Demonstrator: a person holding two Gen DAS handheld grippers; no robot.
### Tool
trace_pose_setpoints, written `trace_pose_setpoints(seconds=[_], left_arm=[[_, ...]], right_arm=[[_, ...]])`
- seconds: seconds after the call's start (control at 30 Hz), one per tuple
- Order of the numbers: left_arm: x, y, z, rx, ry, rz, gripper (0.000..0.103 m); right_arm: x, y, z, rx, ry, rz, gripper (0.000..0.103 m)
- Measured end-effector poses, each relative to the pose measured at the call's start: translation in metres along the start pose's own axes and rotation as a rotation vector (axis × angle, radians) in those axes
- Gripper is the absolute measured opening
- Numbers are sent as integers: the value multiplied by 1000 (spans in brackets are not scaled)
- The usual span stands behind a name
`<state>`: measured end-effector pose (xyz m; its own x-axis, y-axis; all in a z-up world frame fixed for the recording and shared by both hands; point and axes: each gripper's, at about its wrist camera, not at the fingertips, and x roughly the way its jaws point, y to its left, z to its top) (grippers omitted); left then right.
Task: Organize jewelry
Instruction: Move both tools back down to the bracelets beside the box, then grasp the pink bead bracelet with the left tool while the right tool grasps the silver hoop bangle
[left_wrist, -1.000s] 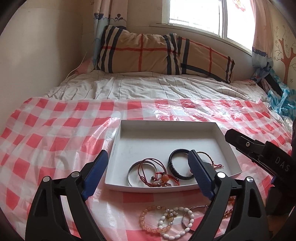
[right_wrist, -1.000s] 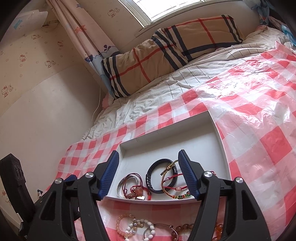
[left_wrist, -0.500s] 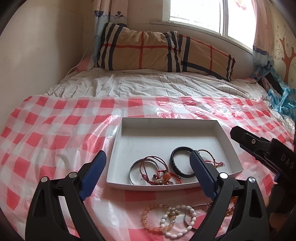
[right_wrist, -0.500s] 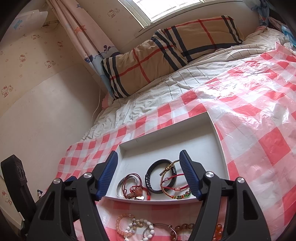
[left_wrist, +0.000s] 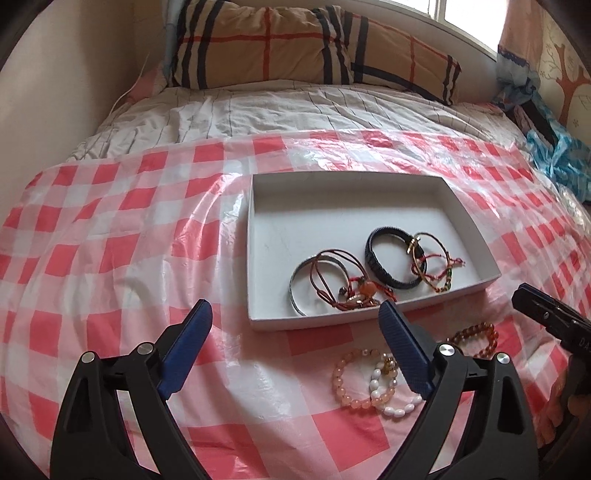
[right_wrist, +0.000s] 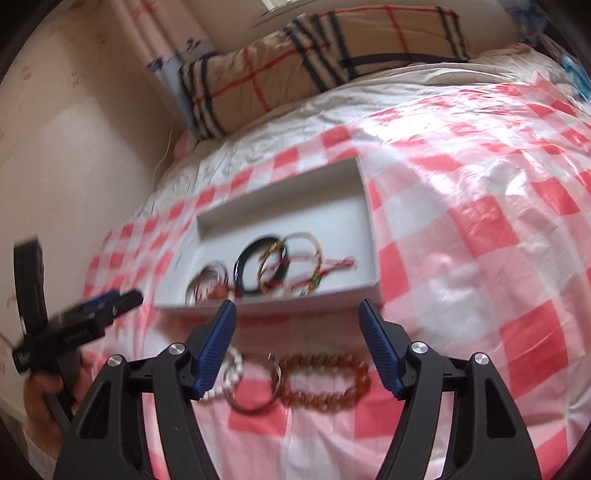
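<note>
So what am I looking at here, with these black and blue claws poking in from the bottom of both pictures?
Those are two hand-held pincers, one in each of a person's hands, each carrying a wide-angle camera that looks out along its fingers. One picture comes from the left gripper, the other, blurrier one from the right gripper. Both stand open and hold nothing. They look down on a bed covered by a red and white checked sheet. On it sits a shallow white tray with several bracelets already inside, among them a black bracelet and a silver bangle. In front of the tray, loose on the sheet, lie a peach bead bracelet, a white bead bracelet and an amber bead bracelet.
</note>
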<state>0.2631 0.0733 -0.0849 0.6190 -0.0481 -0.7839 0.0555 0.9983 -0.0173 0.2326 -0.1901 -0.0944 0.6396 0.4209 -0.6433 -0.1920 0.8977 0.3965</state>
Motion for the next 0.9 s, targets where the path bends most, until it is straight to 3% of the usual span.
trace_pose_setpoints(seconds=[0.17,0.3,0.4,0.43,0.6,0.73,0.83,0.87,0.9], left_arm=[[4,-24,-15,172,39,57,88],[8,-33,-25,237,55,97,87],[11,-38,-28,251,55,90,87],[12,-41,-30,261,55,89,87],[26,-53,-40,331,88,125,87],[24,-55,-40,334,76,119,87],[28,-58,-39,334,84,109,87],[31,-60,-40,339,88,102,85],[34,-62,-41,345,96,95,74]], right_arm=[[20,26,-23,-117,103,21,48],[36,43,-34,-196,145,-17,42],[50,42,-42,-221,206,-82,26],[54,38,-44,-220,224,-119,17],[40,2,-36,-131,179,-279,13],[29,-18,-29,-41,159,-214,12],[34,-16,-30,-51,184,-187,12],[36,-13,-29,-65,188,-192,12],[37,-9,-30,-81,189,-194,12]])
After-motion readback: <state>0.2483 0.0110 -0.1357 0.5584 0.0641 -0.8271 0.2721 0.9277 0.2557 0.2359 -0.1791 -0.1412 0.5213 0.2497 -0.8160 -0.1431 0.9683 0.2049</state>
